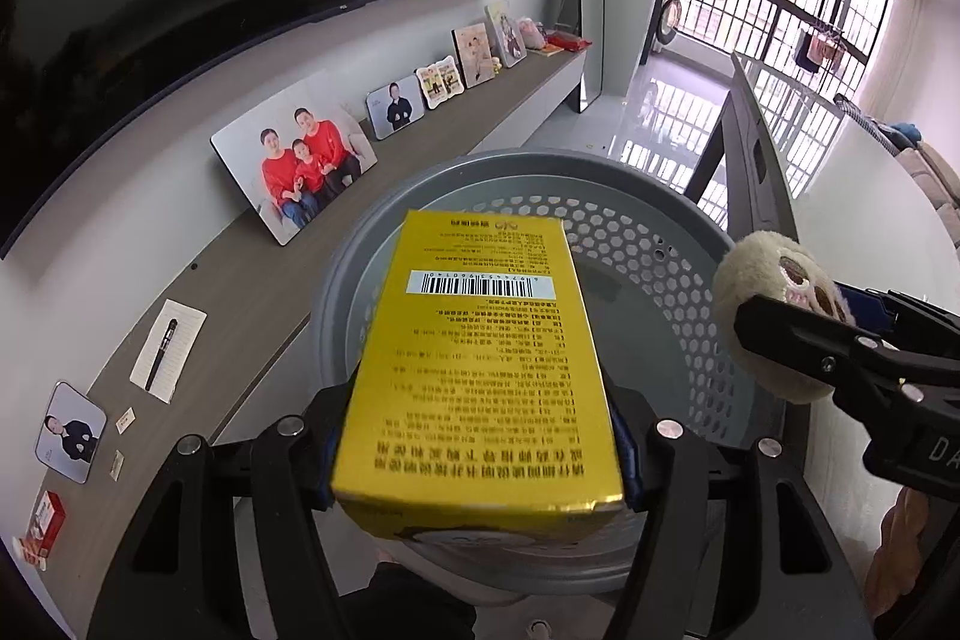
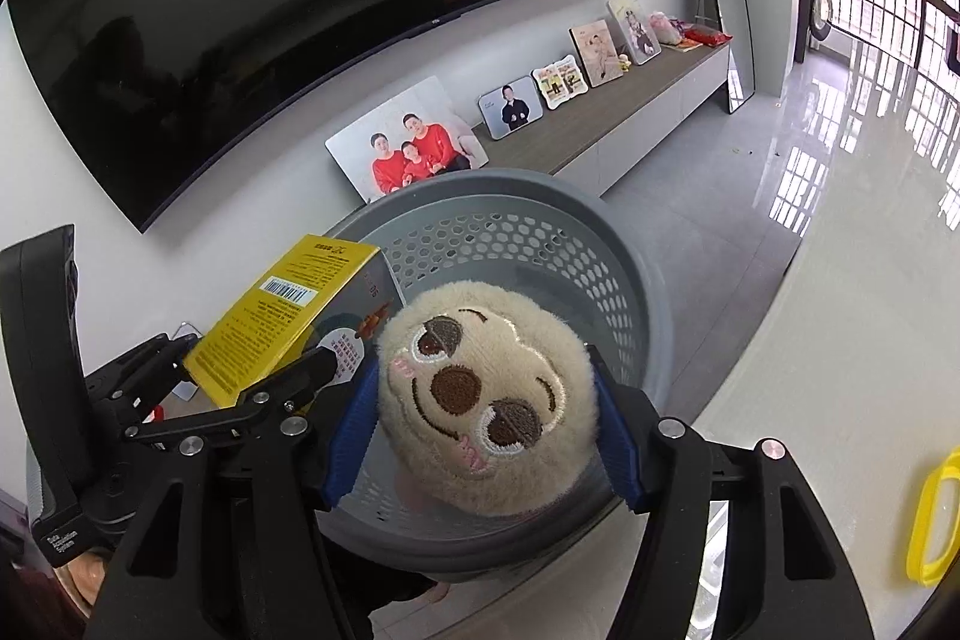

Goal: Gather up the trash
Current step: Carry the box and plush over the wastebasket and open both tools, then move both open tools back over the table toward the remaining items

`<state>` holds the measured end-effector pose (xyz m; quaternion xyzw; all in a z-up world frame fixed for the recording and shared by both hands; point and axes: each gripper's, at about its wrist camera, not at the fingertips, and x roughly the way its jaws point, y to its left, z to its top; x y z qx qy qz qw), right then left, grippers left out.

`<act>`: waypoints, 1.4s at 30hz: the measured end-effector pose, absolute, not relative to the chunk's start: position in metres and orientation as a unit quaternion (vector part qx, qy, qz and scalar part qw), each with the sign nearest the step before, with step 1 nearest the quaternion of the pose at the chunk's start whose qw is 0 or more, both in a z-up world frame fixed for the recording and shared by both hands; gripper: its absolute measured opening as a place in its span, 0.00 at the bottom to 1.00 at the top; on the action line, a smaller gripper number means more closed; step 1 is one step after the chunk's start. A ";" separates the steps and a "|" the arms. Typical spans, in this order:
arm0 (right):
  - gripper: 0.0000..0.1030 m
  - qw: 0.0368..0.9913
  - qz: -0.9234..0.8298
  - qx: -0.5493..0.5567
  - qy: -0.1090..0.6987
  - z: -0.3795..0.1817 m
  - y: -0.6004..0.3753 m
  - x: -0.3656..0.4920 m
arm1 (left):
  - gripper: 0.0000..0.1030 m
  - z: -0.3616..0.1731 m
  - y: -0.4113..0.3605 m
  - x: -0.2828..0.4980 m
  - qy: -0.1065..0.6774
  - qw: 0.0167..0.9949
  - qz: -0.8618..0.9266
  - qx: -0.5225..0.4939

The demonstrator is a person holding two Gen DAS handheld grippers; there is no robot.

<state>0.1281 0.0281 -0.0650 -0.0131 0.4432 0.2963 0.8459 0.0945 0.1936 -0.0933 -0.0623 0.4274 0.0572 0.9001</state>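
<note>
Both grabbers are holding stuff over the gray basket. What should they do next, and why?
Probably open the left gripper first and let the yellow box drop. It hangs right above the gray basket, which looks empty. The right gripper with the plush toy could follow.

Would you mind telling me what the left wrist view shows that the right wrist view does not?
Only the left wrist view shows the white notepad with a black pen on the shelf, and the small red box.

Only the right wrist view shows the yellow plastic ring at the right edge.

Both show the left gripper shut on the yellow printed carton, the right gripper shut on the beige plush toy head, and the grey perforated plastic basket below them.
</note>
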 end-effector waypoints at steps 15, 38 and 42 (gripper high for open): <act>0.71 0.848 0.287 -0.013 0.446 -0.068 0.029 0.131 | 0.68 -0.095 0.207 0.093 0.430 0.897 0.069 -0.076; 0.74 0.894 0.239 -0.023 0.378 -0.037 0.000 0.089 | 0.79 -0.069 0.192 0.065 0.412 0.905 0.079 -0.062; 0.74 0.916 0.197 -0.024 0.349 -0.026 -0.028 0.066 | 0.81 -0.057 0.174 0.058 0.403 0.911 0.064 -0.054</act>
